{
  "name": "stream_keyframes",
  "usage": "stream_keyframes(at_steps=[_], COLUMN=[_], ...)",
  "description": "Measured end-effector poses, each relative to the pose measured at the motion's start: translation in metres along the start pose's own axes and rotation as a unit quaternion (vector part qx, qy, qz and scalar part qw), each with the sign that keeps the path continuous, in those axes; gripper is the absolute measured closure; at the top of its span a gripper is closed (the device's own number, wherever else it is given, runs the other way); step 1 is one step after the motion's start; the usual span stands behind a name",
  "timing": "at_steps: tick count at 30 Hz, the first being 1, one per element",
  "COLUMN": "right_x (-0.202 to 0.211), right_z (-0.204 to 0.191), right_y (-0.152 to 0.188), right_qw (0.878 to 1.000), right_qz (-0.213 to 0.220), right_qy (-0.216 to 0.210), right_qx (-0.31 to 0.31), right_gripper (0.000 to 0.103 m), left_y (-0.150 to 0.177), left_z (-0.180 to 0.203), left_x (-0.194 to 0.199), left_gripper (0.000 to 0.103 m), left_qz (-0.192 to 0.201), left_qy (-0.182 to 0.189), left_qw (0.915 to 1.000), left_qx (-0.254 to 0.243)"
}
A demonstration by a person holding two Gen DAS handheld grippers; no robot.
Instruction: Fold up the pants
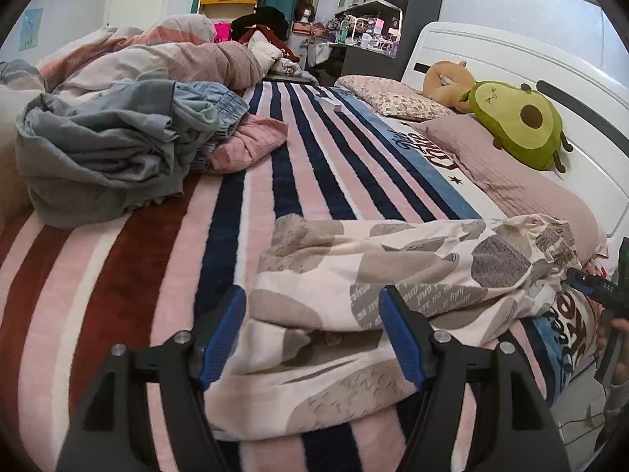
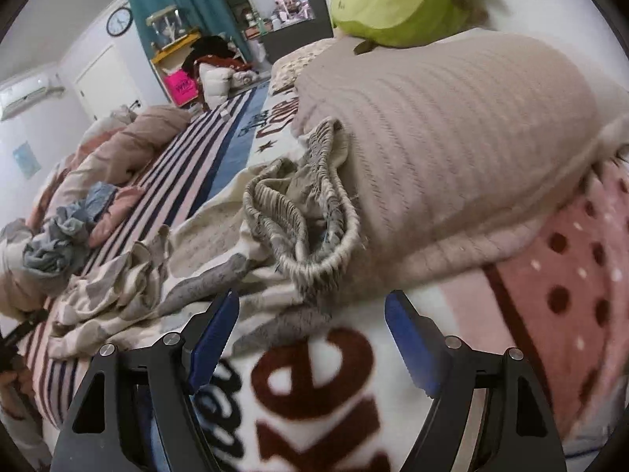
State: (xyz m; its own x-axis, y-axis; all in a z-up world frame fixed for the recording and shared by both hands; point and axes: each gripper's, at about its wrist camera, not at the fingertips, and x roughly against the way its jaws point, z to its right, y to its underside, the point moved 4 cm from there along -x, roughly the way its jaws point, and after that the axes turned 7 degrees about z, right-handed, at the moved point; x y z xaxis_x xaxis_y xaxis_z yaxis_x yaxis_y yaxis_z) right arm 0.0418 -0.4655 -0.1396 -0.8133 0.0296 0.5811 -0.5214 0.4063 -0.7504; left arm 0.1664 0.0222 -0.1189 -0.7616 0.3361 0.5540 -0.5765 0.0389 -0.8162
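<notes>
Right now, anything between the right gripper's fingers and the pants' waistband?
Right wrist view: only bare printed blanket separates the right gripper from the waistband of the patterned pants. Jaws stand open, holding nothing.

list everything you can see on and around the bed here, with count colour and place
pants: one, cream with grey patches, on the blanket in front of both claws
blanket: one, pink, navy and red stripes, covering the bed
clothes pile: one, grey-blue and pink, far left of the bed
duvet: one, pink and beige, bunched behind the pile
pillows: two, mauve and floral, by the headboard
avocado toy: one, green, on the mauve pillow
left claw: open, over the pants
right claw: open, empty, by the waistband
</notes>
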Motion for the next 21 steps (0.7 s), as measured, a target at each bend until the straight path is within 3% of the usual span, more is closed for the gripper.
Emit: stream_keyframes(at_steps=[3, 5, 8, 9, 10, 16, 21], right_x=[-0.014, -0.018, -0.019, -0.018, -0.017, -0.003, 0.009], right_z=[-0.004, -0.012, -0.021, -0.021, -0.022, -0.037, -0.085], right_y=[-0.003, -0.004, -0.005, -0.005, -0.005, -0.015, -0.035], right_qw=[0.999, 0.998, 0.999, 0.999, 0.999, 0.999, 0.995], right_qz=[-0.011, -0.015, -0.013, -0.01, -0.011, 0.005, 0.028], right_qy=[-0.046, -0.062, -0.04, -0.032, -0.035, -0.051, -0.081], right_qx=[-0.025, -0.022, 0.005, 0.014, 0.013, 0.009, 0.041], right_gripper=[0.029, 0.034, 0.065, 0.089, 0.097, 0.098, 0.099], left_y=[-0.004, -0.005, -0.004, -0.004, -0.004, -0.002, 0.001], left_z=[0.002, 0.001, -0.002, -0.003, -0.004, -0.017, -0.033], left_x=[-0.003, -0.004, -0.004, -0.004, -0.004, 0.002, 0.007], left_gripper=[0.033, 0.033, 0.032, 0.032, 0.032, 0.032, 0.032], left_qz=[0.007, 0.011, 0.012, 0.012, 0.013, 0.019, 0.021], left_qy=[-0.014, -0.023, -0.029, -0.03, -0.033, -0.041, -0.045], left_qw=[0.9999, 0.9997, 0.9995, 0.9995, 0.9994, 0.999, 0.9986], left_qx=[-0.001, -0.002, -0.002, -0.002, -0.001, 0.006, 0.018])
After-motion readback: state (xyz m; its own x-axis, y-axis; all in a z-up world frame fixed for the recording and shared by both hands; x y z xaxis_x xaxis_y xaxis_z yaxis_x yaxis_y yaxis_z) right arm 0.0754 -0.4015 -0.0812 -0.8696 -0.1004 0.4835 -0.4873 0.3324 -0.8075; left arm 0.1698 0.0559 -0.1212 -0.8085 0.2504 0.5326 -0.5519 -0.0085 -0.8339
